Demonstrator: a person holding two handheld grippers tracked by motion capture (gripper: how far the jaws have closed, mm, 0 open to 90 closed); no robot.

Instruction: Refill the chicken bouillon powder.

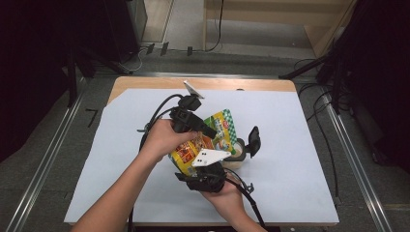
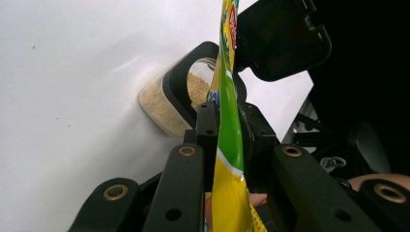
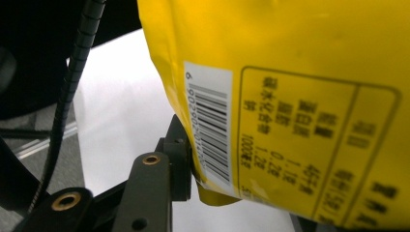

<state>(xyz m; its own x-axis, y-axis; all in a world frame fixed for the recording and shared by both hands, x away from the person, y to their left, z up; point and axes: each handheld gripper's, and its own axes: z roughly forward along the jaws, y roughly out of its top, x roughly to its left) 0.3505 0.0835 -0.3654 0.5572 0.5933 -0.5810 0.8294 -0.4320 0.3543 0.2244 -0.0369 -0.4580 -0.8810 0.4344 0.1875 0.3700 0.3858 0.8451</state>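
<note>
A yellow and green snack bag [image 1: 220, 126] hangs tilted over a clear jar [image 1: 238, 155] of tan crumbs. In the left gripper view the bag [image 2: 227, 145] runs edge-on between the jaws, and my left gripper [image 2: 227, 126] is shut on it just above the jar [image 2: 167, 108]. The jar's black flip lid [image 2: 280, 38] stands up, off the mouth. My right gripper [image 1: 209, 166] sits under the bag's lower end. In the right gripper view one finger [image 3: 176, 162] touches the barcode corner of the bag [image 3: 290, 96]. The other finger is hidden behind the bag.
White paper [image 1: 290, 145] covers the wooden table [image 1: 145, 83], with free room on every side of the jar. A few crumbs [image 2: 33, 45] lie on the sheet. Cables trail from both grippers toward the front edge. Metal rails and dark floor surround the table.
</note>
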